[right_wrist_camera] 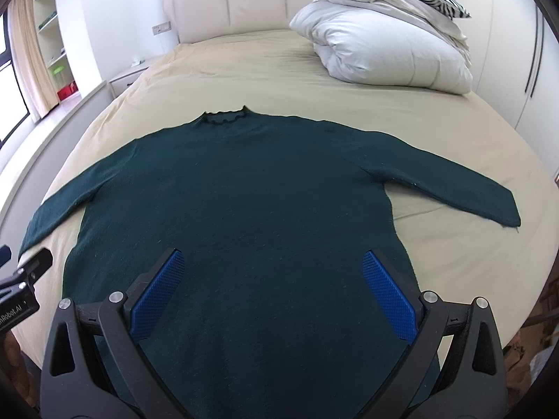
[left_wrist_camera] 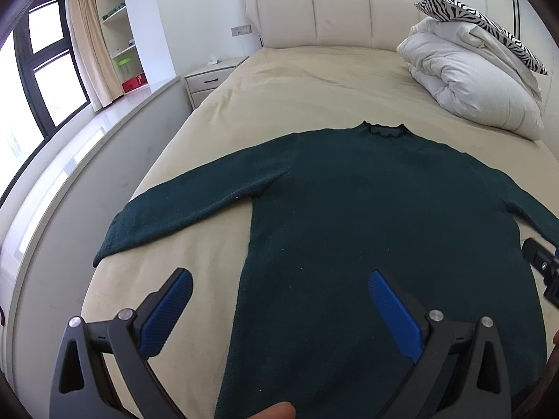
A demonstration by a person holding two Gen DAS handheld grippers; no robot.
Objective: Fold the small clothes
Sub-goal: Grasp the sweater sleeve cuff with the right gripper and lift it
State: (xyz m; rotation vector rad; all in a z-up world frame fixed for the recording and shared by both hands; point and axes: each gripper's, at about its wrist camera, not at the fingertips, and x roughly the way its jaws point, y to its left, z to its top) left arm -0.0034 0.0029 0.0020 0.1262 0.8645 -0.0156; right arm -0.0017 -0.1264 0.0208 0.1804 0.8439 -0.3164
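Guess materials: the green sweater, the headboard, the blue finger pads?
Sweater: looks like fuzzy knit, wool or acrylic; matte, napped surface with lint specks, frilled collar. Headboard: seems leather or faux leather; smooth cream panels with stitched seams and soft sheen. Finger pads: probably rubber or textured plastic; fine diamond grid, matte blue.

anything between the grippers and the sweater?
Nothing visible. The sweater lies flat on the bed, sleeves spread. The left gripper and right gripper are both open above its lower half. The duvet is off by the headboard.
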